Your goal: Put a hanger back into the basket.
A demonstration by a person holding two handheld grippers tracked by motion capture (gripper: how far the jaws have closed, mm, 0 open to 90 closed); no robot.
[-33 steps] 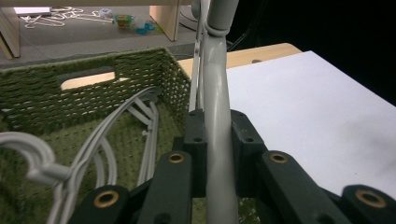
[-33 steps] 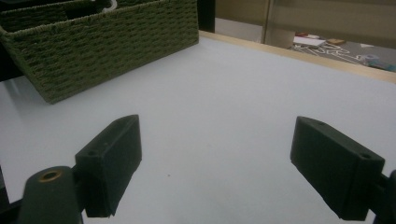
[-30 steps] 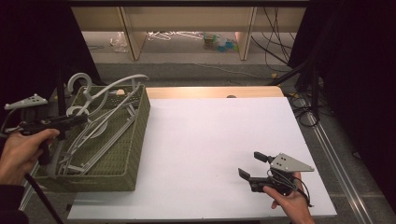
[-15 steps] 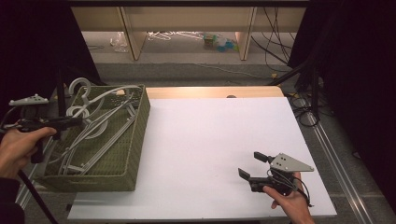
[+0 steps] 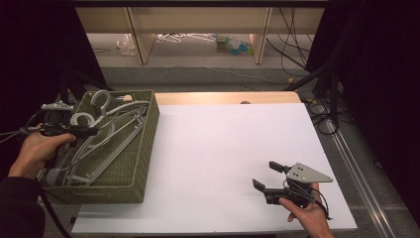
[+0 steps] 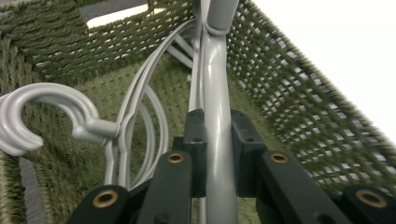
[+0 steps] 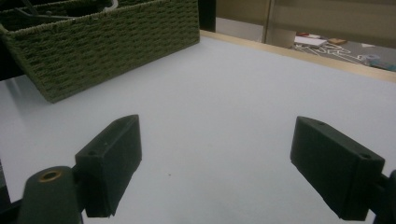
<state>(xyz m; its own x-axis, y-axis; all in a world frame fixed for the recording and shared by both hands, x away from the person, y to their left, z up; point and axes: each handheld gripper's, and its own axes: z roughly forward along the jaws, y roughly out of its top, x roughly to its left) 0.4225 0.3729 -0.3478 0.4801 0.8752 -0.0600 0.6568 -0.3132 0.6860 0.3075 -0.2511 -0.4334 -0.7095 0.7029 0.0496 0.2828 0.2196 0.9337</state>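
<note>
Here the left gripper [image 6: 212, 140] pinches a grey hanger [image 6: 215, 93] inside the woven basket [image 5: 143, 148] for lifting out, while the right gripper [image 5: 270, 174], jaws spread, waits over the counter [image 5: 223, 144].

At the left edge of the white table [image 5: 218, 148] sits a green woven basket [image 5: 141, 158] full of grey hangers [image 5: 106, 136]. The left gripper [image 5: 74, 131] reaches in over the basket's near-left rim among the hangers. The right gripper [image 5: 267, 177] rests near the table's front right corner, jaws wide apart, well away from the basket.
</note>
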